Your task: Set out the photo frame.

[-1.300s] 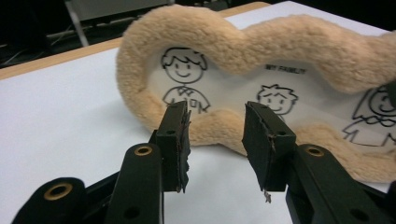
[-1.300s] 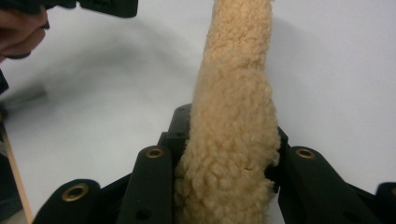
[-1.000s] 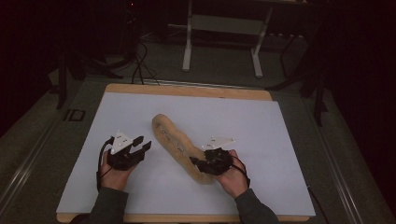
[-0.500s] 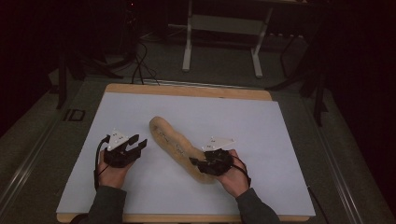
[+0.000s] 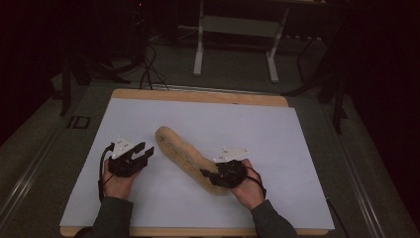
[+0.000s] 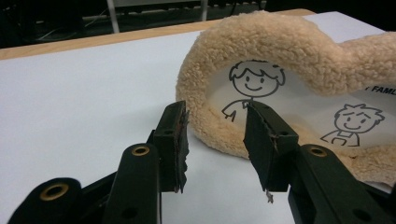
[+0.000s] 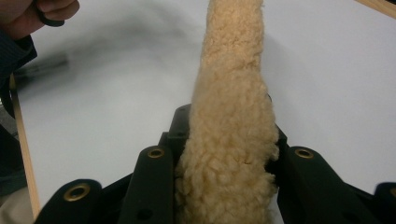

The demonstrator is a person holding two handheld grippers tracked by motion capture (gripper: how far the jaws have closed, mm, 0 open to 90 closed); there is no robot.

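Note:
A long tan fleece piece (image 5: 181,151) lies slanted across the white sheet (image 5: 257,129). Its inner face is white with drawn cartoon figures (image 6: 254,81). My right gripper (image 5: 210,174) is shut on the near end of the fleece (image 7: 231,60), which bulges up between the jaws. My left gripper (image 5: 147,148) is open just left of the fleece's far end. In the left gripper view its jaws (image 6: 215,112) stand apart with nothing between them, and the curled fleece rim (image 6: 280,42) lies right beyond the tips.
The white sheet covers a wooden board (image 5: 198,95) on a dark table. A white metal stand (image 5: 235,29) and cables (image 5: 143,69) are on the floor behind. In the right gripper view the other hand (image 7: 44,11) is at the top left.
My left gripper has shifted slightly to the left. The fleece's far end has slid a little left and the piece now bends more. The right gripper has stayed put.

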